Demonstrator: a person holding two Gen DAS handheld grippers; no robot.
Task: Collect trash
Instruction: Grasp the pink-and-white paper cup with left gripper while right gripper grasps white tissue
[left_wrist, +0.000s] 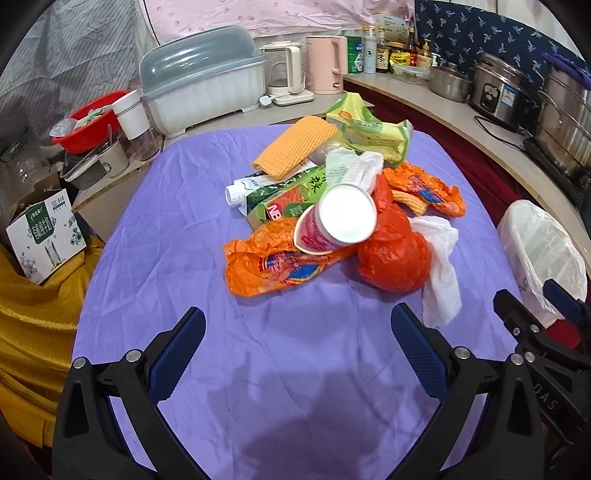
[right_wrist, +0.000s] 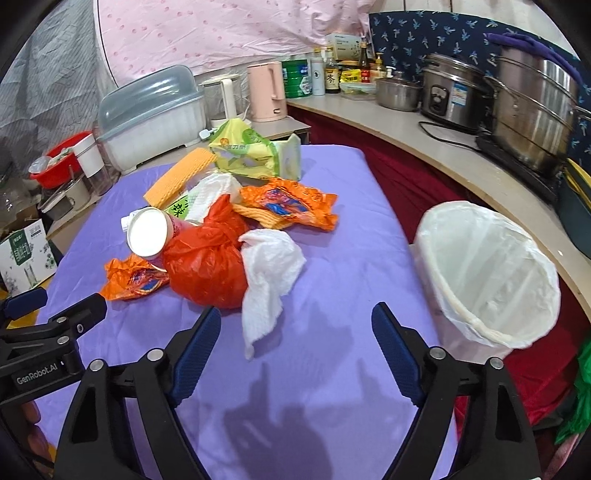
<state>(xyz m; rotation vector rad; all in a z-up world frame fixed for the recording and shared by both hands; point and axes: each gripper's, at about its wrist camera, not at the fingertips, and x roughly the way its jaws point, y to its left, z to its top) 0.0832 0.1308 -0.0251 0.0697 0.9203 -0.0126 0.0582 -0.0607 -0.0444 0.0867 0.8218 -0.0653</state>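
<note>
A heap of trash lies on the purple cloth (left_wrist: 184, 229): a pink paper cup (left_wrist: 336, 221) on its side, a tied red bag (left_wrist: 395, 254), orange wrappers (left_wrist: 273, 266), a white tissue (left_wrist: 439, 273), a green carton (left_wrist: 280, 192), a yellow sponge cloth (left_wrist: 295, 146) and a yellow-green packet (left_wrist: 369, 129). My left gripper (left_wrist: 297, 332) hangs open above bare cloth in front of the heap. My right gripper (right_wrist: 295, 332) is open, the white tissue (right_wrist: 267, 280) hanging just ahead between its fingers, untouched. A bin lined with a white bag (right_wrist: 491, 273) stands off the table's right.
Behind the table stand a dish-rack box (left_wrist: 203, 88), kettles (left_wrist: 327, 62) and bottles. Pots and a rice cooker (right_wrist: 450, 92) line the right-hand counter. A red basin (left_wrist: 92, 122), cups and a carton box (left_wrist: 44, 236) crowd the left. Yellow cloth (left_wrist: 33, 332) drapes at lower left.
</note>
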